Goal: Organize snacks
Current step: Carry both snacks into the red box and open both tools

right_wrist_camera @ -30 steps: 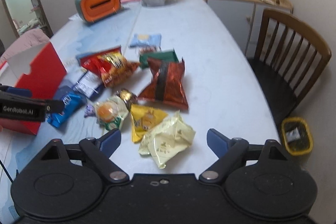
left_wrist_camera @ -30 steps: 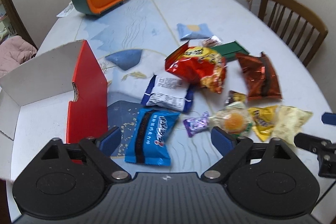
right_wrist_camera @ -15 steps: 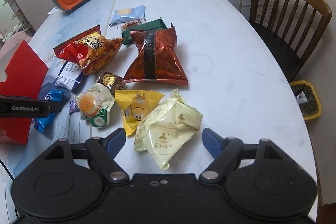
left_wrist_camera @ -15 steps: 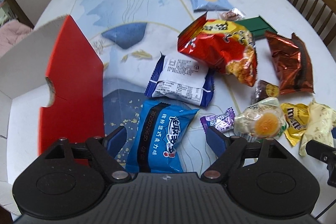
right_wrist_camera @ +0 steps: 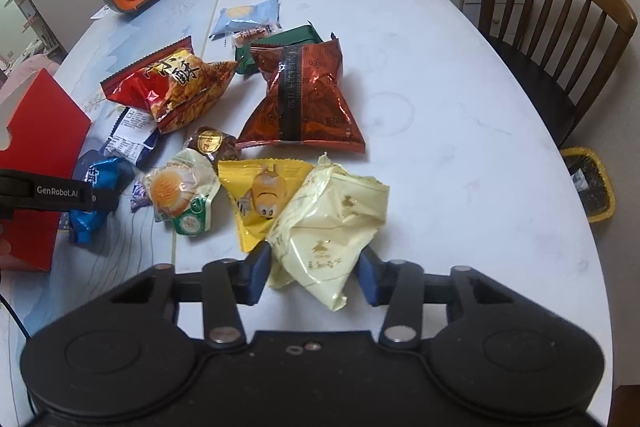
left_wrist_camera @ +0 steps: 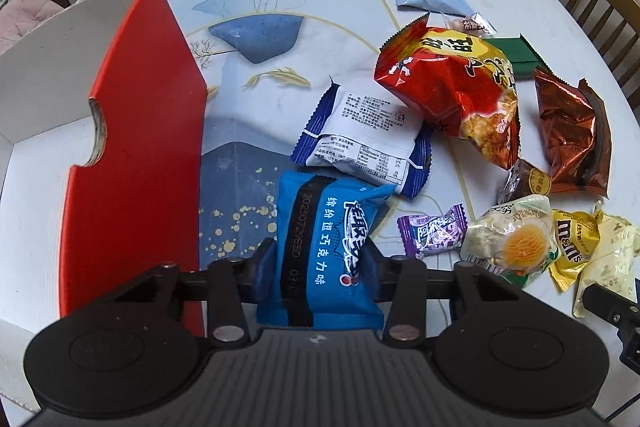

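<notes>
Blue packet [left_wrist_camera: 324, 247]: crinkled foil, white lettering, between the left gripper [left_wrist_camera: 320, 267] pads.
Left gripper: jaws closing, pressing both packet sides.
Pale yellow bag [right_wrist_camera: 328, 231]: creased, between the right gripper [right_wrist_camera: 314, 273] pads.
Right gripper: jaws closing, clamping the bag.
Red box [left_wrist_camera: 132, 147]: open, left of the blue packet.

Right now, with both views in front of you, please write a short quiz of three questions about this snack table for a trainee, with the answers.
1. True or false: the left hand-held gripper has the blue packet between its fingers.
2. Which snack lies between the fingers of the right hand-held gripper? A) the red chips bag B) the pale yellow packet C) the green packet
3. Fill in: the open carton beside the blue packet has a ____ outer side.

Key:
1. True; its jaws are closing on it.
2. B, the pale yellow packet; the jaws are closing here too.
3. Red.
</notes>
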`<state>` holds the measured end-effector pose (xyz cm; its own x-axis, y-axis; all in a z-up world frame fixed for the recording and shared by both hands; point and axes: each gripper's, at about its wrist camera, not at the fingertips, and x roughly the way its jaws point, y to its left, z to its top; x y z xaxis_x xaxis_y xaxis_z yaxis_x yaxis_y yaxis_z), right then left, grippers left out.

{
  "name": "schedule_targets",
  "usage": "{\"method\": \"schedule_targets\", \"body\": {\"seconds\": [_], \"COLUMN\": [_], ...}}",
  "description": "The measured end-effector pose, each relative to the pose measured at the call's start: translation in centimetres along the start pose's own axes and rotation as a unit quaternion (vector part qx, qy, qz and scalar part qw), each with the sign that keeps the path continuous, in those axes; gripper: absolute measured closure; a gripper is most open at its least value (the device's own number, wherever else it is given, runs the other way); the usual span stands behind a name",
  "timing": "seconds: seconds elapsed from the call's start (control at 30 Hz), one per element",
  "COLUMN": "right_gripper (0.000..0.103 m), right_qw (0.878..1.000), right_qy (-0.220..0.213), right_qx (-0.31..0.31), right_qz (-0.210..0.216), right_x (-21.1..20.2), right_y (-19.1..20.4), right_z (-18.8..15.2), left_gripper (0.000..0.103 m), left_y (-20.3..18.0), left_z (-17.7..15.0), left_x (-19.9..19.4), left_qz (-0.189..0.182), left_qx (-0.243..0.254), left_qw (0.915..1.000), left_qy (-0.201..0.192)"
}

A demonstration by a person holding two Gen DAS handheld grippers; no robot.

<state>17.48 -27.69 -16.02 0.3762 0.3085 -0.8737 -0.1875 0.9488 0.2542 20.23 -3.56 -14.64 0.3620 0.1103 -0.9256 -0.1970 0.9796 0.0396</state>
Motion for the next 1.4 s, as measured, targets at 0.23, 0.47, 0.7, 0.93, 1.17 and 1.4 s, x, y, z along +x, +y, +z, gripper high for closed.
{"method": "schedule_targets", "body": {"seconds": [0.23,0.47,0.7,0.93,1.17,1.4], "right_gripper": [0.069,0.071,0.071,0.071,0.071,0.071], "right_qw": [1.0,0.999,0.998,0.994,0.987,0.975], "right_qy": [-0.011,-0.031,-0.046,-0.057,-0.075,-0.094], "right_qx": [-0.011,-0.023,-0.041,-0.079,-0.123,-0.17], "right_qz": [0.004,0.002,0.018,0.04,0.068,0.106], "right_x": [-0.9,-3.1,-5.9,-8.5,-10.7,-11.8], "right_y": [0.3,0.7,1.5,3.7,7.0,11.7], "right_z": [-0.3,-0.9,-1.3,-1.2,0.0,1.7], "left_gripper": [0.067,0.068,0.068,0.068,0.068,0.068], "left_y": [0.5,1.0,1.7,2.5,4.6,8.0], "left_z": [-0.8,-2.2,-3.4,-4.1,-4.4,-4.3], "left_x": [-0.9,-2.4,-5.9,-10.0,-13.9,-16.4], "left_qz": [-0.006,-0.016,-0.034,-0.044,-0.049,-0.038], "left_qx": [-0.016,-0.029,-0.035,-0.037,-0.048,-0.064], "left_qw": [0.9998,0.9993,0.998,0.9956,0.9919,0.9878], "left_qy": [-0.008,-0.017,-0.041,-0.074,-0.107,-0.137]}}
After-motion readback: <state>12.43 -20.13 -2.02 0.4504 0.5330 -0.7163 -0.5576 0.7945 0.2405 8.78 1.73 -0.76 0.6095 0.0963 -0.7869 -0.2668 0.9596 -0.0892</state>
